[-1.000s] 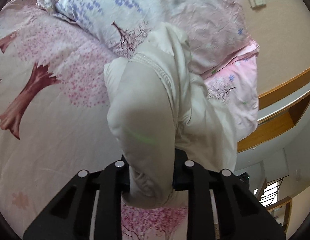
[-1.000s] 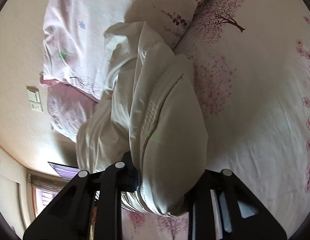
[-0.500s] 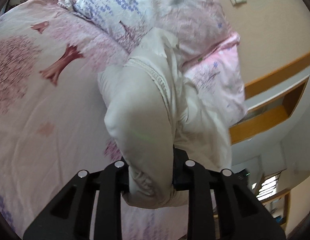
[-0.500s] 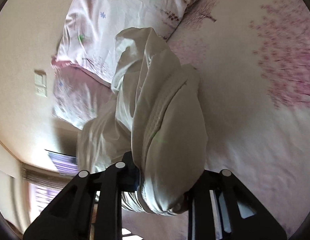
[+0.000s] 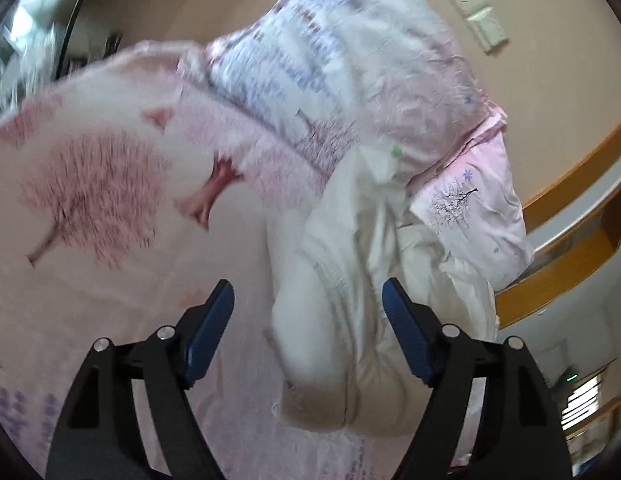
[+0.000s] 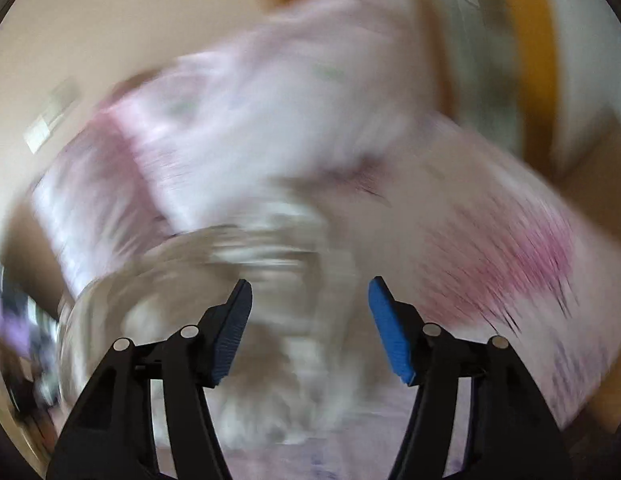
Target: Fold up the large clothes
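The left wrist view looks forward along the left hand-held gripper, close above the bed, facing the pillows at the wall, with the cream garment filling the near middle. The right wrist view looks along the right hand-held gripper from similarly close, badly smeared by motion, facing pink pillows and the wall. Both views share the garment, the pillows and the tree-print bed cover.

Left gripper spread wide, blue pads clear of the cloth. Bundled cream garment between the fingers, lying on pink tree-print bedsheet. Pillows behind, wall switch above them.
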`<state>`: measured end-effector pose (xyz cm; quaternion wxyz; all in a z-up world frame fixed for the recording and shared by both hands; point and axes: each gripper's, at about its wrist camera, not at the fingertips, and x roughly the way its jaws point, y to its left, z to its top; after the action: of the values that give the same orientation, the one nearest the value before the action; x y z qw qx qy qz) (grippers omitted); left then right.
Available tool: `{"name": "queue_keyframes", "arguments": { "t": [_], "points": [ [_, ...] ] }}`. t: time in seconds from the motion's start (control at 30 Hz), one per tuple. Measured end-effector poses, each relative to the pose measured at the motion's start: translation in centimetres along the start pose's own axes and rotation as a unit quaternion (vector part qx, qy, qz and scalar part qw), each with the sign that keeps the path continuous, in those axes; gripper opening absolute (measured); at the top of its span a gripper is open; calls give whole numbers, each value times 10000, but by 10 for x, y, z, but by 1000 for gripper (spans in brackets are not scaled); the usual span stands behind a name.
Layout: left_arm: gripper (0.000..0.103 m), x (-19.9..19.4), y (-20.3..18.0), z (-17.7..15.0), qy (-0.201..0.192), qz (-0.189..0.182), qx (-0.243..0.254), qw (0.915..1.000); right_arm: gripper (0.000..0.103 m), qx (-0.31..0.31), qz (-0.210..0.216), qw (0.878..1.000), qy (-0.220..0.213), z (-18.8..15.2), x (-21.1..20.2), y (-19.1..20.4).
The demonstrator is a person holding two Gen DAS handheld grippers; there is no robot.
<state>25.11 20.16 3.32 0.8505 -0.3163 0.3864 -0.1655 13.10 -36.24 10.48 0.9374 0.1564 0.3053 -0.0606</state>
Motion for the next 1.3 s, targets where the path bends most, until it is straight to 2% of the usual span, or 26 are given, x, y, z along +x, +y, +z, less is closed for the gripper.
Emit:
{"name": "queue_keyframes", "arguments": {
  "t": [0.07,0.1,0.13,0.2,0.27,0.3,0.37,0.47,0.67,0.87,1.1,1.27,1.3],
  "points": [
    [77,-2,-11,2,-45,66,228,9997,52,-899,366,9952,119,-6,13,61],
    [77,-1,-18,2,-54,125,358,9993,46,-1443,597,9874,245,-13,25,98],
    [77,1,-22,3,-48,160,425,9990,40,-1764,696,9813,327,-19,33,120],
    [77,5,-29,3,-31,263,575,9980,34,-2371,619,9689,357,-33,55,162],
    [78,8,-33,3,-5,312,701,9971,33,-2534,538,9654,316,-36,71,179],
    [79,9,-32,3,2,334,713,9969,33,-2505,620,9649,493,-34,86,184],
    [83,13,-30,3,51,384,704,9968,33,-2395,625,9652,845,-34,111,185],
    [84,21,-20,7,138,468,620,9969,32,-2316,367,9642,1237,-37,149,182],
    [87,44,0,20,491,181,153,9985,32,-2199,121,9668,1298,-33,183,185],
    [91,63,3,29,645,-88,-34,9979,32,-2187,42,9655,1413,-28,207,183],
    [91,70,6,38,760,-360,-106,9964,32,-2161,124,9681,1264,-35,202,179],
    [91,71,5,32,1017,-392,31,9940,34,-1855,284,9765,1056,-32,168,167],
    [91,73,5,29,1084,-418,6,9932,38,-1783,273,9789,959,-31,157,162]
  ]
}}
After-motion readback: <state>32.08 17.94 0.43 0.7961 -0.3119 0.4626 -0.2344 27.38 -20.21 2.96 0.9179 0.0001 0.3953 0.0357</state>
